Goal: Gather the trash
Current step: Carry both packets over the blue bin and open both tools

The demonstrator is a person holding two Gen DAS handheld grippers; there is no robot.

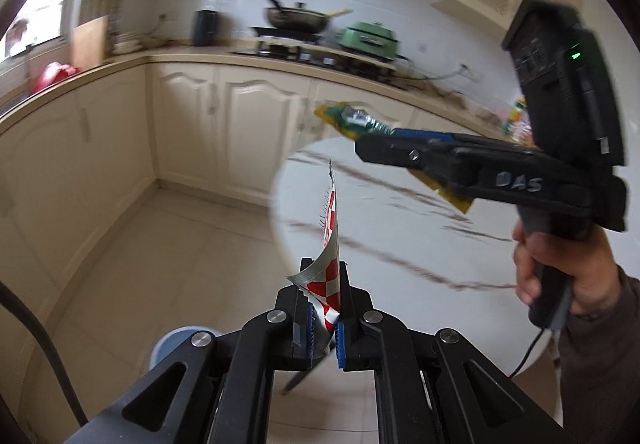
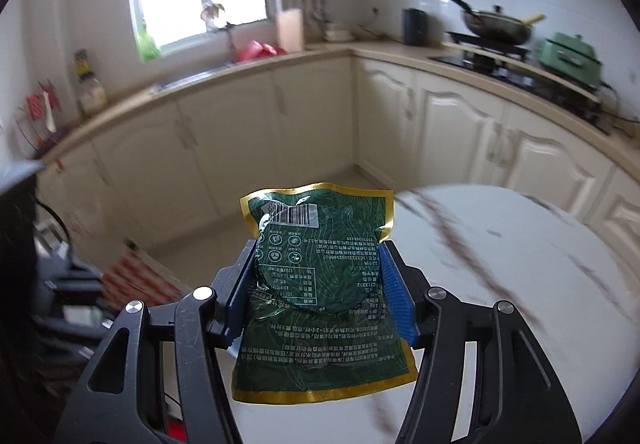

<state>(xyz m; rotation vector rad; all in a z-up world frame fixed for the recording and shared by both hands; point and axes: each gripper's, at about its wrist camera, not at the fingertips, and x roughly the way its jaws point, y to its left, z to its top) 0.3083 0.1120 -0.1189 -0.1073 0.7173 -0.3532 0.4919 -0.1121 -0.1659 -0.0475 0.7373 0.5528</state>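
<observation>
Both pieces of trash are already lifted off the table (image 2: 520, 244), so the carry step is in hand. The left claw (image 1: 324, 318) is clenched on a red-checked wrapper (image 1: 330, 276), standing toward 12 o'clock. The right claw (image 2: 316, 284) grips a green pouch (image 2: 320, 284) by its edges. Next, probably: swing both over the blue bin (image 1: 176, 342), at 8 o'clock on the floor, then release.

Checkered wrapper (image 1: 330, 276) and green pouch (image 2: 320, 284), both clamped aloft.
</observation>
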